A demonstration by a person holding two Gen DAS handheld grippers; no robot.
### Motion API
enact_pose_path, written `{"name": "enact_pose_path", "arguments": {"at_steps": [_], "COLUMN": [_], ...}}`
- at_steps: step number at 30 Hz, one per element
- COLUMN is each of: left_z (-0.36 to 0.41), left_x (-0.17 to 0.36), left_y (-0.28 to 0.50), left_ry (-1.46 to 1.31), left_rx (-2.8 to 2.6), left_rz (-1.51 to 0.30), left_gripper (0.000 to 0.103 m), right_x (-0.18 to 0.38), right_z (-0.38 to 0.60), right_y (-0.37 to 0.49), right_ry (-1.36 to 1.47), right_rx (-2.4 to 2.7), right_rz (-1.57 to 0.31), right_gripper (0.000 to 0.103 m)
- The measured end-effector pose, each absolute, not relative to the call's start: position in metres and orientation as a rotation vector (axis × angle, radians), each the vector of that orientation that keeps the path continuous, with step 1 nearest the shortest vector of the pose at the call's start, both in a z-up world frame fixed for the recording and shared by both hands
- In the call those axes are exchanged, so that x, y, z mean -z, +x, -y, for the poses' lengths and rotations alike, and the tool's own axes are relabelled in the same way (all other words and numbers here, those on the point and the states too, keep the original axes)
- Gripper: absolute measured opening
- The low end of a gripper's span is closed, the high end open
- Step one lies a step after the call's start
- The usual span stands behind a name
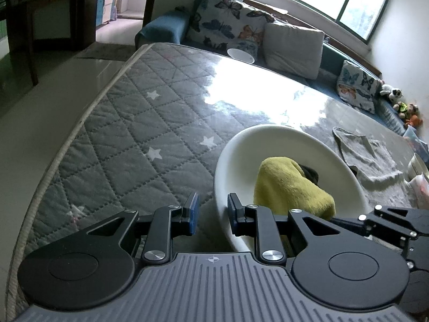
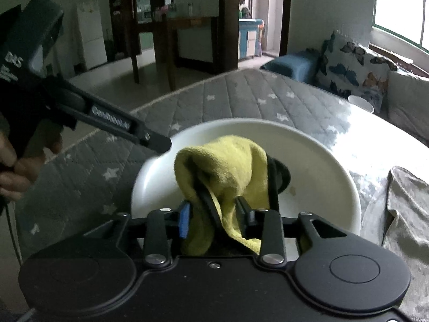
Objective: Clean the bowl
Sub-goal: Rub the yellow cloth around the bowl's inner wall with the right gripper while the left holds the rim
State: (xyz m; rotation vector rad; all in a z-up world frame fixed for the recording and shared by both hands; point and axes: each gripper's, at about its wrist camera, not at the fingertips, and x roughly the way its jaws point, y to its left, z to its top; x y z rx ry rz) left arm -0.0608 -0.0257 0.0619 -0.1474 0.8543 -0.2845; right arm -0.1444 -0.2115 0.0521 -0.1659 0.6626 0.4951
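Fingers first: your left gripper [image 1: 213,213] has its blue-padded fingers [image 1: 192,212] apart, straddling the near rim of the wide white ceramic bowl [image 1: 236,155], one finger outside the wall and one inside, not visibly pinching it. Your right gripper [image 2: 215,218] is clamped on a bunched yellow-green microfibre cloth [image 2: 222,166], which drapes over its fingers and hangs down into the bowl's well.

That bowl sits on the grey quilted, star-printed table cover [image 1: 128,123], toward its near right part, with glossy bare surface beyond it. In the right wrist view a faint brownish speck shows on the inner wall just right of the cloth; I cannot tell whether the rest is clean.

Just right of the bowl lies a crumpled grey rag [image 1: 367,158]. Far off, at the far edge, stands a small white cup [image 1: 240,55], with butterfly-print cushions [image 1: 228,24] behind it.

Risks, as I judge them: with the left fingers loose on the rim, a hard wipe could skid or tip the bowl on the soft cover. The cloth hides your right fingertips, so a hard finger may scrape the glaze. A sweep to the right could also drag the rag along.
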Motion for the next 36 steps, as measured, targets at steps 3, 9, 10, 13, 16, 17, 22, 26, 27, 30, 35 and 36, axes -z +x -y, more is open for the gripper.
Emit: {"name": "enact_pose_path", "arguments": {"at_steps": [3,9,10,13,16,17,22,26,27,30,35,36], "left_z": [0.03,0.038,0.039,0.006,0.003,0.003,0.006,0.009,0.01,0.013,0.017,0.018], "left_x": [-0.062,-0.061,-0.061,-0.056,-0.057,-0.057,-0.053,-0.049,-0.048,-0.045,-0.04,-0.039], "left_y": [-0.061,-0.062,-0.062,-0.052,-0.051,-0.052,-0.055,-0.059,-0.06,-0.062,-0.066,-0.067], "left_ry": [-0.15,-0.155,-0.155,-0.153,-0.158,-0.159,-0.158,-0.161,-0.161,-0.163,-0.167,-0.168], "left_rx": [0.284,0.284,0.284,0.288,0.279,0.279,0.279,0.28,0.281,0.282,0.283,0.283], "left_rz": [-0.856,-0.86,-0.86,-0.856,-0.853,-0.853,-0.854,-0.86,-0.861,-0.866,-0.873,-0.875], "left_gripper": [0.023,0.023,0.023,0.023,0.023,0.023,0.023,0.023,0.023,0.023,0.023,0.023], "right_x": [-0.052,-0.048,-0.048,-0.049,-0.05,-0.049,-0.047,-0.044,-0.044,-0.041,-0.039,-0.037], "right_z": [0.21,0.21,0.211,0.211,0.21,0.211,0.21,0.21,0.212,0.217,0.219,0.219], "right_y": [-0.139,-0.129,-0.128,-0.127,-0.127,-0.125,-0.118,-0.112,-0.109,-0.098,-0.09,-0.089], "right_ry": [-0.13,-0.065,-0.063,-0.026,-0.017,-0.004,0.053,0.067,0.078,0.091,0.075,0.064], "right_rx": [-0.494,-0.482,-0.482,-0.499,-0.479,-0.47,-0.425,-0.372,-0.366,-0.357,-0.353,-0.351], "right_rz": [-0.647,-0.629,-0.629,-0.622,-0.605,-0.605,-0.607,-0.594,-0.599,-0.625,-0.646,-0.65], "right_gripper": [0.048,0.054,0.054,0.058,0.061,0.062,0.065,0.052,0.046,0.036,0.03,0.03]}}
